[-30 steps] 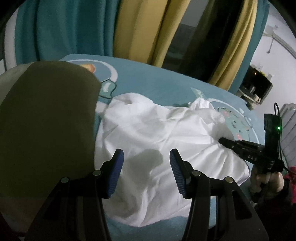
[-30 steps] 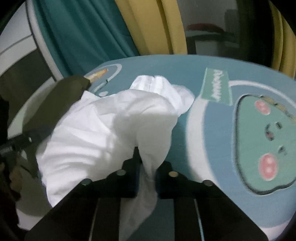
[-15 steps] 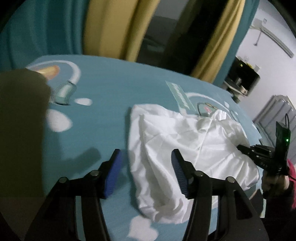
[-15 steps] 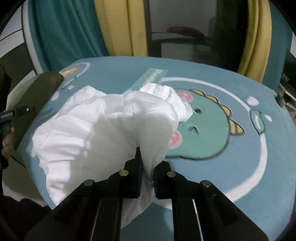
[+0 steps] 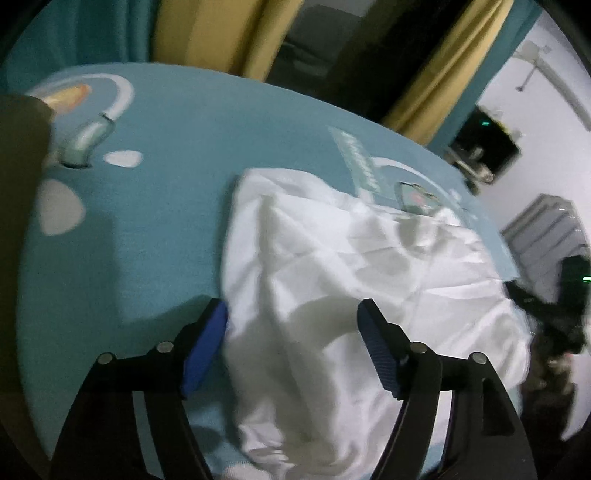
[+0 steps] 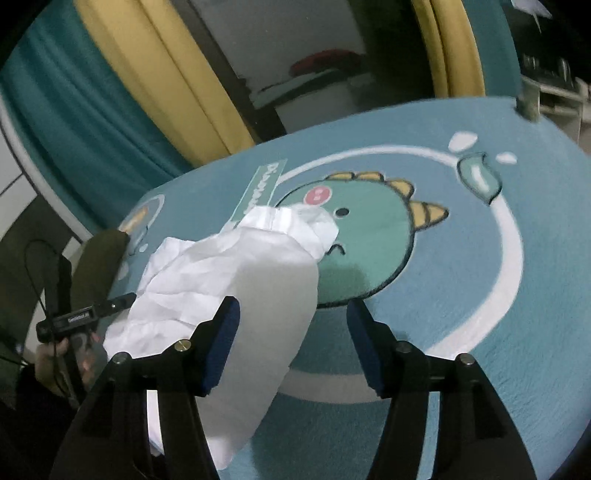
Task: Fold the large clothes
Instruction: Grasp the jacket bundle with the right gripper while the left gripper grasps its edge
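Note:
A crumpled white garment [image 5: 354, 280] lies in a heap on the teal dinosaur mat [image 5: 155, 192]. My left gripper [image 5: 291, 332] is open and empty, hovering just above the garment's near left edge. In the right wrist view the garment [image 6: 229, 280] lies left of the dinosaur print on the mat [image 6: 480, 295]. My right gripper [image 6: 293, 332] is open, its left finger over the cloth's near edge, holding nothing. The left gripper's body [image 6: 85, 314] shows at the garment's far left side there.
An olive-brown cushion [image 6: 99, 258] lies at the mat's left edge. Teal and yellow curtains [image 5: 221, 33] hang behind the mat. A dark shelf unit [image 5: 487, 147] and a grey radiator [image 5: 546, 225] stand to the right.
My right gripper has opened and let go of the garment, which dropped onto the mat. My left gripper has moved closer over the cloth, still open.

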Available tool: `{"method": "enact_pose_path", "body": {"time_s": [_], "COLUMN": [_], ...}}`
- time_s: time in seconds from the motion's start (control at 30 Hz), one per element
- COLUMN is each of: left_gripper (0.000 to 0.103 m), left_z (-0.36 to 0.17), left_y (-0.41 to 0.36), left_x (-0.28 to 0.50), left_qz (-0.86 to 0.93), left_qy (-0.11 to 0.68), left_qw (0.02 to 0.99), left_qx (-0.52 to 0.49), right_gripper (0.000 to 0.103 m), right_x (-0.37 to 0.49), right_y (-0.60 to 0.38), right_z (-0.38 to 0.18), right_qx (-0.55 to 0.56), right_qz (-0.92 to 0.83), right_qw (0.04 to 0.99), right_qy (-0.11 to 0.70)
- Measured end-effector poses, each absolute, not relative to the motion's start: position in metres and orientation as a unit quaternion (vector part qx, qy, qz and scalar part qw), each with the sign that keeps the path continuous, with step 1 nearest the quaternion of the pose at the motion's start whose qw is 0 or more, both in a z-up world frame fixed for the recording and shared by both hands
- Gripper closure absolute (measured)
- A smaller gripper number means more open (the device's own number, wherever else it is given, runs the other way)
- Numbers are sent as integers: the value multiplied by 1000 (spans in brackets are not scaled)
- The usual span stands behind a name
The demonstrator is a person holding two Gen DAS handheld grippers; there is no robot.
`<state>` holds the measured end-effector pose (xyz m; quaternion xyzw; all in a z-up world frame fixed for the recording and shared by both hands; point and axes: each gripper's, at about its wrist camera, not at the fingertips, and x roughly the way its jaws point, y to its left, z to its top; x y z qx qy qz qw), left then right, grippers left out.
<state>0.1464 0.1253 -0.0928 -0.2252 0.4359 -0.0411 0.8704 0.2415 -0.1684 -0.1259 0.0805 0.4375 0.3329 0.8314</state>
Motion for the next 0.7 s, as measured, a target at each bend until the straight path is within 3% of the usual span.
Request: {"method": "enact_pose_path", "body": {"time_s": [0.13,0.43,0.57,0.7], "left_gripper": [26,17,17,17], "left_z": [-97,-99,-96,-97], "left_y": [120,89,67,58], "left_x": [150,161,164,162], "left_qz": [-108,-148,-138,-124], "left_qy": [438,448,457,453], "left_qw": [850,847,862,873], "left_qx": [-270,-247,-168,-129], "right_gripper": [43,41,39,36], "right_x": [236,222,228,238], "right_y": [-142,-91,-98,-133], "right_z": [-144,-144,-143,-141], "right_qx": [80,-89,-67,29], "right_qz": [343,315,322,330], "right_qw": [817,854,849,833], "right_qy": [457,405,413,444]}}
